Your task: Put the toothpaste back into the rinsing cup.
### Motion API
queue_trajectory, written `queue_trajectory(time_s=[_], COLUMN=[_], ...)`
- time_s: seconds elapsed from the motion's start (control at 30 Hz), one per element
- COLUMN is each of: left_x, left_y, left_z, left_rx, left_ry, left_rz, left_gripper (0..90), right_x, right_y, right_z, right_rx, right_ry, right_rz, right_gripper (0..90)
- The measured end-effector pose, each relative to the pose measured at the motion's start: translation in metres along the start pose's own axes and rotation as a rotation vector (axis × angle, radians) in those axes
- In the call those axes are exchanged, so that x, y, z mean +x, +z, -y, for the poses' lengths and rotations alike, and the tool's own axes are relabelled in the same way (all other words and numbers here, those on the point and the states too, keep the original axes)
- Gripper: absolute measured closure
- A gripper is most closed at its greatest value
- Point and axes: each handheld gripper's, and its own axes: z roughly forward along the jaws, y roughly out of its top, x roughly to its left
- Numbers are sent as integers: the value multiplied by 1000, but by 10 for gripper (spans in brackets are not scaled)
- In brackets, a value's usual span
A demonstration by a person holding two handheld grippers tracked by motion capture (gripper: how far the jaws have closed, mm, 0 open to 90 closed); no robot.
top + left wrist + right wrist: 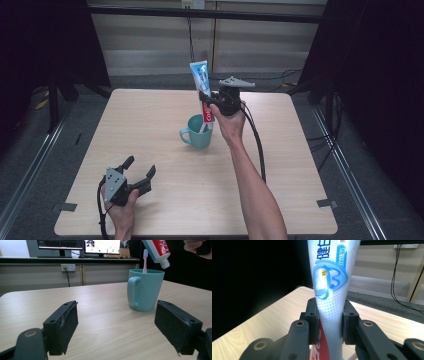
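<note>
Toothpaste tube (201,85) sat pinched cap-down in my right gripper (216,102) just above the teal mug (199,132) holding a pink toothbrush (145,261); lowering straight seemed wisest to me, left gripper (140,172) spread empty.

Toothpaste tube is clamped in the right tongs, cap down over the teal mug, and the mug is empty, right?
Not quite: the mug is not empty. The left gripper view shows a pink toothbrush standing in it. The rest holds: the right tongs grip the toothpaste tube, cap down over the mug.
</note>
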Motion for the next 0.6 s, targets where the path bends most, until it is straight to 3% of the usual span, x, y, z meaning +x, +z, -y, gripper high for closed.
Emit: queue_trajectory(time_s=[0.43,0.6], left_x=[0,-1], left_y=[0,0], left_z=[0,0], left_rx=[3,-3], left_ry=[11,-3], left_rz=[0,5], left_gripper=[189,189], right_x=[5,7], right_y=[19,24], right_z=[3,5], right_rx=[8,21], right_ry=[-6,-22], right_rz=[-5,-5], right_gripper=[720,719])
